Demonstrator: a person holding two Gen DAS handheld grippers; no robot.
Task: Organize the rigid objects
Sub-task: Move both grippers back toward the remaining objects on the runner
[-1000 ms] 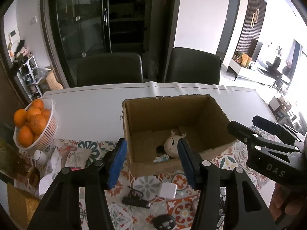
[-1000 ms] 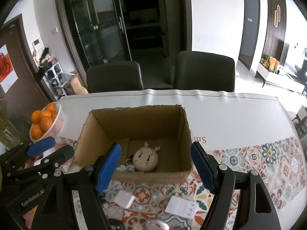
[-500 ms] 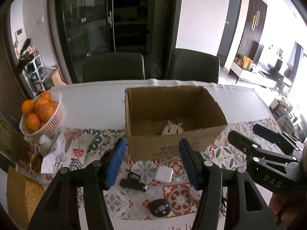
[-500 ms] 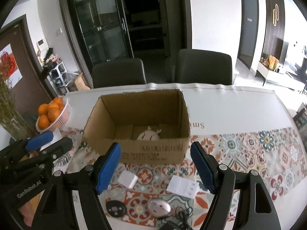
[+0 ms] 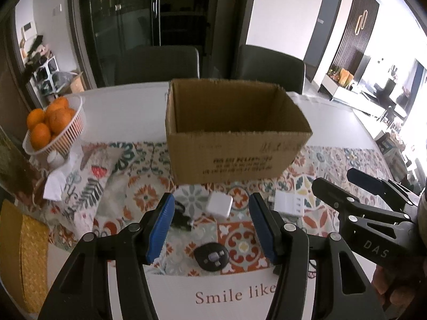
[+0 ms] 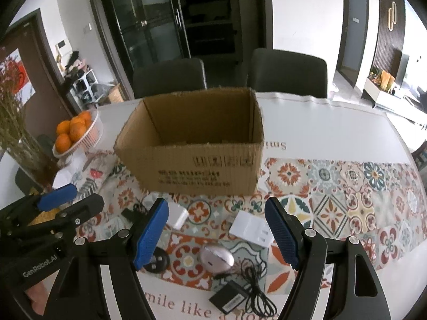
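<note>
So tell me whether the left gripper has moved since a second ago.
Yes. The left gripper has pulled back from the cardboard box: earlier it looked down into the box, now it hangs over the small items in front.

Matt corrugated cardboard box (image 5: 234,144); smooth white plastic charger (image 5: 219,204).

Daylight enters from the right of both views, where the bright room (image 5: 384,88) is blown out to near white. The dark glass cabinet (image 6: 160,18) at the back stays dim. Shadows on the table (image 6: 333,133) are soft. Slight motion blur softens the cardboard box (image 5: 234,144) print. Strong fisheye curvature bends walls; corners fall to black.
</note>
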